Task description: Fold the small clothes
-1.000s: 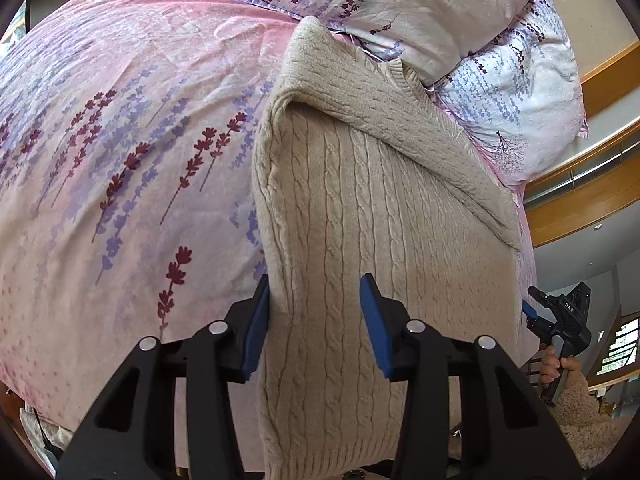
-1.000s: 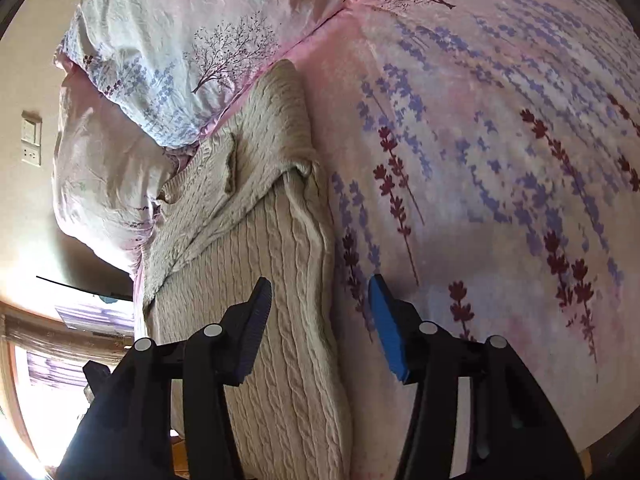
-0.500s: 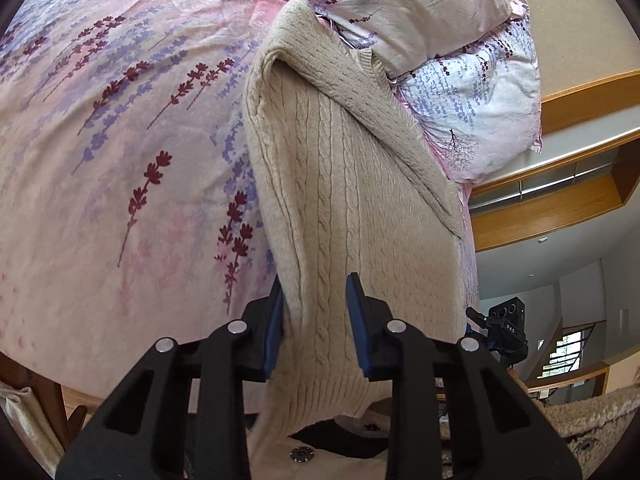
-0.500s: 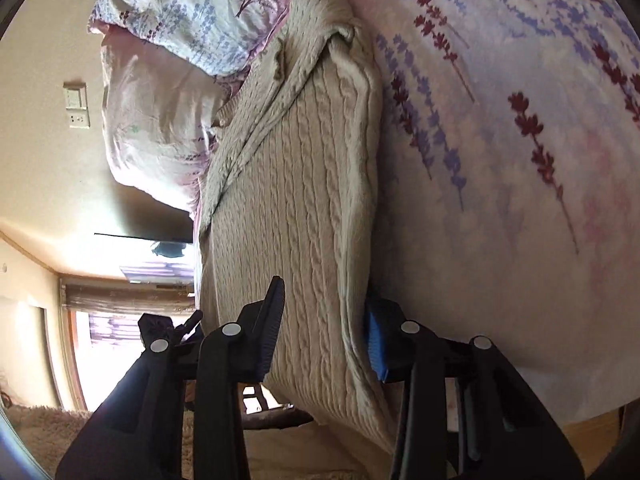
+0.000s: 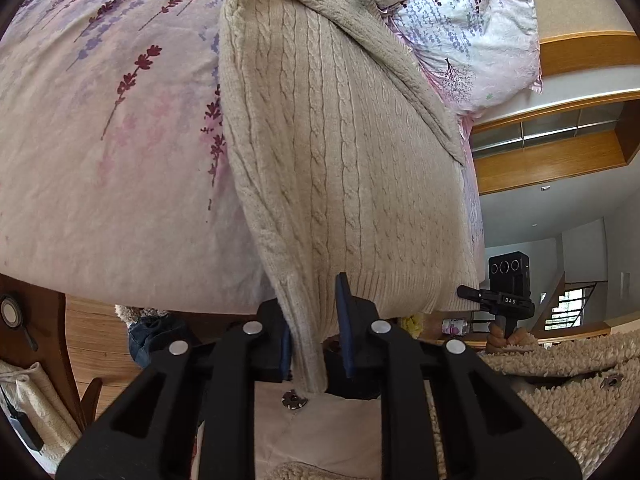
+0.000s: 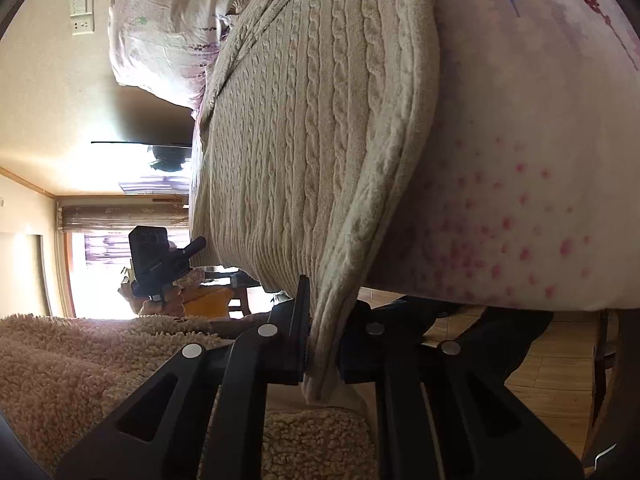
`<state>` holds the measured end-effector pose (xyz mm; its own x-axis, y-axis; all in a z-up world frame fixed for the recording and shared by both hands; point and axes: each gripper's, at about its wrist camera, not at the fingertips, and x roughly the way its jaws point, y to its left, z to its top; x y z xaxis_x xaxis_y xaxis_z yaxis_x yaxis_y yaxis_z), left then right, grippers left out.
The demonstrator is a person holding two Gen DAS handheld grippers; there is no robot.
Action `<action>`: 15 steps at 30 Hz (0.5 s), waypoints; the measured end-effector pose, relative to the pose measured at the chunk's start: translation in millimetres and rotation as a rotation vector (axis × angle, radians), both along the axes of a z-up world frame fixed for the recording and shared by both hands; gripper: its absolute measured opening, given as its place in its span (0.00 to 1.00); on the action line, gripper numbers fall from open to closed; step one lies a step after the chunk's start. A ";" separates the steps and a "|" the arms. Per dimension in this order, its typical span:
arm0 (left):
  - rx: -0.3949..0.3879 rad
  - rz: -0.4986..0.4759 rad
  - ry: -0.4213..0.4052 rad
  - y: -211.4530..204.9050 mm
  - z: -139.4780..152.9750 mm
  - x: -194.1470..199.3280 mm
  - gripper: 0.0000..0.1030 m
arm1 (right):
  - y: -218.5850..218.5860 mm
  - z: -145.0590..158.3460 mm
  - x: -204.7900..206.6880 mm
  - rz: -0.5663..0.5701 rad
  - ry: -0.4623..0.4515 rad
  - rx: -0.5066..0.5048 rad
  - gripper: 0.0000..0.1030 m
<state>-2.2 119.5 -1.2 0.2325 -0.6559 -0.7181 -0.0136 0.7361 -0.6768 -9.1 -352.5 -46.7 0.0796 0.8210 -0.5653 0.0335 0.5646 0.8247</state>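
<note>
A beige cable-knit sweater [image 5: 344,152] lies folded lengthwise on the bed, its ribbed hem hanging over the near edge. My left gripper [image 5: 310,344] is shut on the hem's left corner. In the right wrist view the same sweater [image 6: 304,128] fills the middle, and my right gripper [image 6: 322,344] is shut on the hem's other corner. Each gripper shows in the other's view: the right gripper [image 5: 506,300] and the left gripper [image 6: 160,264], both at the bed's edge.
The bed has a pink floral cover [image 5: 100,140]. Floral pillows [image 5: 472,36] lie at the head, beyond the sweater. A wooden floor [image 5: 100,344] and a dark wooden bed post [image 5: 36,320] are below. The person's fleecy sleeve [image 6: 80,360] is close by.
Both grippers moved back to the bed's near edge and closed on the sweater's hem corners. The hem is now pulled off the edge toward me.
</note>
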 end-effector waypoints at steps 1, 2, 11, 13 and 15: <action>-0.006 -0.006 -0.006 -0.9 1.1 0.4 0.09 | 0.9 2.6 0.7 0.006 -0.014 -0.001 0.09; -0.015 -0.013 -0.013 -1.7 2.7 0.1 0.08 | 1.6 6.6 1.5 0.010 -0.029 0.000 0.09; -0.086 0.063 -0.181 18.0 43.0 22.5 0.06 | -4.8 61.1 23.7 -0.089 -0.276 -0.061 0.08; -0.105 0.115 -0.224 28.4 53.3 32.4 0.06 | -9.6 77.3 30.5 -0.158 -0.344 -0.092 0.07; -0.125 0.159 -0.267 37.2 63.9 42.9 0.06 | -15.0 93.7 36.8 -0.226 -0.406 -0.118 0.07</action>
